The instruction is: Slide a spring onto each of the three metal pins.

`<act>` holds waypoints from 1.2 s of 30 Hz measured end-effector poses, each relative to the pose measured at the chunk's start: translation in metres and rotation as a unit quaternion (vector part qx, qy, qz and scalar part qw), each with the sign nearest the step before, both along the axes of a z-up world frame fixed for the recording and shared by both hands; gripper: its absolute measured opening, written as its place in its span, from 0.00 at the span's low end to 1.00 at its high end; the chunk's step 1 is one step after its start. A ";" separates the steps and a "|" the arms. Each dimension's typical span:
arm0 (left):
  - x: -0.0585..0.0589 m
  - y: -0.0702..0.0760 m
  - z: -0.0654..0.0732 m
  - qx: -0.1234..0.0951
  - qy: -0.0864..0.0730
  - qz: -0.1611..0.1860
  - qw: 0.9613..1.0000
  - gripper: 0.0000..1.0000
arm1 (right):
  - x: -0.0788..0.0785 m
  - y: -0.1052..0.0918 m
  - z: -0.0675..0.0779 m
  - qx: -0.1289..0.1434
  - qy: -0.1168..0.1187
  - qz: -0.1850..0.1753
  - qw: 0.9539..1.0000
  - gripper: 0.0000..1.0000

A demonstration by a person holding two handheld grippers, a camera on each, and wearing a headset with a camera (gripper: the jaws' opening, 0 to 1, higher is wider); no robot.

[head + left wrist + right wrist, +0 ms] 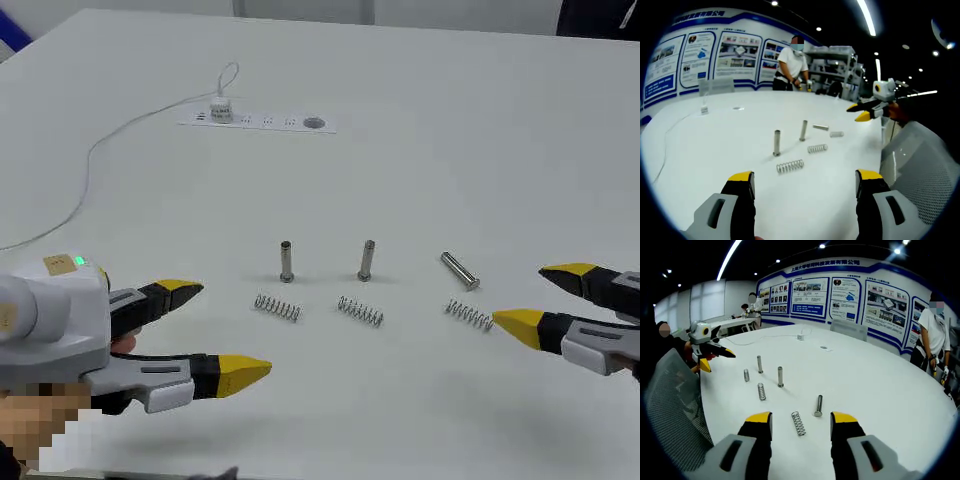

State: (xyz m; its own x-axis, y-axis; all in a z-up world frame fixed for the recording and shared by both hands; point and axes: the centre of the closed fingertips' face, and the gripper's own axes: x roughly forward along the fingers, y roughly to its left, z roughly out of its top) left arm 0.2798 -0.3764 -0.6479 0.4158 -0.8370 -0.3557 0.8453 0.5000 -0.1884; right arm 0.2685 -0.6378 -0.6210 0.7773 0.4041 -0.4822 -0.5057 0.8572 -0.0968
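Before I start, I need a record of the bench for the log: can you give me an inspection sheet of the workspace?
Surface: white table, smooth and level.
Job's things: left pin and middle pin upright, right pin lying flat; left spring, middle spring and right spring lying loose in front of them, none on a pin.
Clutter: flat white strip with a small white plug, at the far side.
Grippers: left gripper and right gripper open, holding nothing.
Cables: thin white cable running from the plug towards the left edge.
Surroundings: wall posters, a standing person, a mesh chair back.
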 end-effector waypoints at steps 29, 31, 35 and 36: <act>-0.002 0.000 -0.002 0.009 0.000 -0.004 1.000 0.84 | 0.068 0.002 -0.015 -0.075 0.064 -0.010 0.995 0.31; -0.002 0.000 -0.002 0.009 0.000 -0.005 1.000 0.84 | 0.072 0.004 -0.019 -0.078 0.072 -0.010 0.994 0.30; -0.001 0.000 -0.002 0.008 0.000 -0.004 1.000 0.83 | 0.079 0.007 -0.029 -0.091 0.089 -0.008 0.992 0.30; -0.001 0.000 -0.002 0.007 0.001 -0.003 1.000 0.83 | 0.080 0.007 -0.030 -0.092 0.092 -0.007 0.991 0.30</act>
State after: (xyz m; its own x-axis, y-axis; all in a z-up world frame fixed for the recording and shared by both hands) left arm 0.2784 -0.3761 -0.6502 0.4096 -0.8347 -0.3682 0.8482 0.4970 -0.1832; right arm 0.3488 -0.6305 -0.6514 0.6748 0.2853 -0.6807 -0.5172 0.8407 -0.1603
